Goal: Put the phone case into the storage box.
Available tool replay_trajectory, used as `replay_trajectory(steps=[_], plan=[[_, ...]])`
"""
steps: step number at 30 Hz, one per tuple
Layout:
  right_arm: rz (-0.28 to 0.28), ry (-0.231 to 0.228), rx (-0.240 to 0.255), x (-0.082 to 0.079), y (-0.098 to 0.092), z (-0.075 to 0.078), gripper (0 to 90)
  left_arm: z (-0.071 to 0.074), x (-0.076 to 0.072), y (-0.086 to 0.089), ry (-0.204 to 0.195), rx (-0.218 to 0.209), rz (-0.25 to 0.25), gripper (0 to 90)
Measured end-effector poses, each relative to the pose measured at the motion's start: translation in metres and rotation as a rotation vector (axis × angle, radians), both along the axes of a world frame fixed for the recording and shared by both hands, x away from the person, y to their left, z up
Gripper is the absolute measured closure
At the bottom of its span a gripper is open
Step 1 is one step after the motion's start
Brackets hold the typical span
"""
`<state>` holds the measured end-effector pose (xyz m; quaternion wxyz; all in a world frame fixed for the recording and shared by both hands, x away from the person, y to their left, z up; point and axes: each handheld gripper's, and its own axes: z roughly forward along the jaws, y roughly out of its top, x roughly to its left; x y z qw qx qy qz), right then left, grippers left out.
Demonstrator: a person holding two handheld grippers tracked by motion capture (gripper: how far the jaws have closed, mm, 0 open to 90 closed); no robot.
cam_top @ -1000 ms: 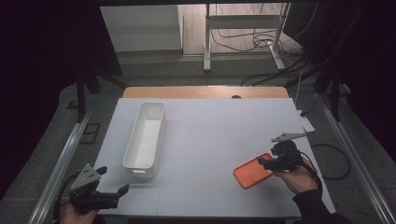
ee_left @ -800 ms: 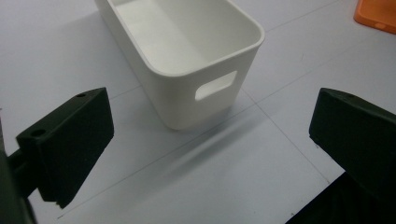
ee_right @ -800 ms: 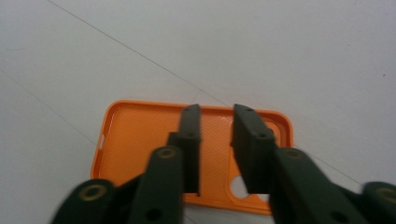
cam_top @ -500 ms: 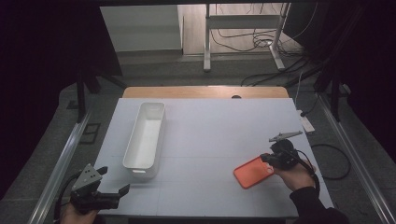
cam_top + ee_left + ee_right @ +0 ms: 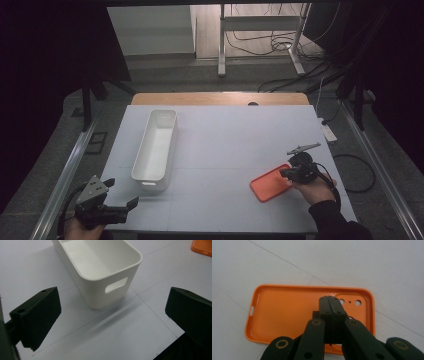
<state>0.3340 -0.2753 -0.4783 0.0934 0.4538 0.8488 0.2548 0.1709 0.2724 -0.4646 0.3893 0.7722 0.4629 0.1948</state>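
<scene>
Phone case, orange, unlabelled; your right gripper pinched closed above it, holding nothing. Left gripper wide, facing white bin.

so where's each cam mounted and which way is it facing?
High view: fixed above the person's side, looking forward and down on the table; both hands and forearms enter at the bottom.
Left gripper view: rides the left gripper, jaws wide apart, facing the white bin.
Right gripper view: rides the right gripper, jaws together, looking down into the orange case.
Shared: bin and case appear in the high and left gripper views.
</scene>
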Motion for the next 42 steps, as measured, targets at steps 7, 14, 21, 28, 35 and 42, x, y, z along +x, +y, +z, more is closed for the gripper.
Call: replay_trajectory(steps=[7, 14, 21, 28, 35, 42], plan=[[-0.008, 0.021, -0.028, 0.002, -0.001, -0.007, 89.3, 0.000, 0.000, 0.001, 0.000, -0.007, 0.001, 1.1], [-0.030, 0.037, -0.033, 0.009, -0.005, -0.013, 89.3, 0.000, 0.000, 0.000, -0.001, -0.006, -0.002, 1.2], [-0.045, 0.038, -0.045, 0.019, -0.004, -0.016, 89.3, 0.000, 0.000, 0.001, -0.002, -0.007, -0.004, 1.2], [-0.048, 0.035, -0.044, 0.029, 0.001, -0.019, 89.3, 0.000, 0.000, 0.000, -0.002, -0.002, -0.008, 1.3], [-0.044, 0.028, -0.042, 0.035, 0.008, -0.019, 89.3, 0.000, 0.000, 0.000, -0.003, -0.001, -0.010, 1.3], [-0.039, 0.022, -0.034, 0.042, 0.016, -0.020, 89.3, 0.000, 0.000, 0.000, -0.002, -0.001, -0.011, 1.3]])
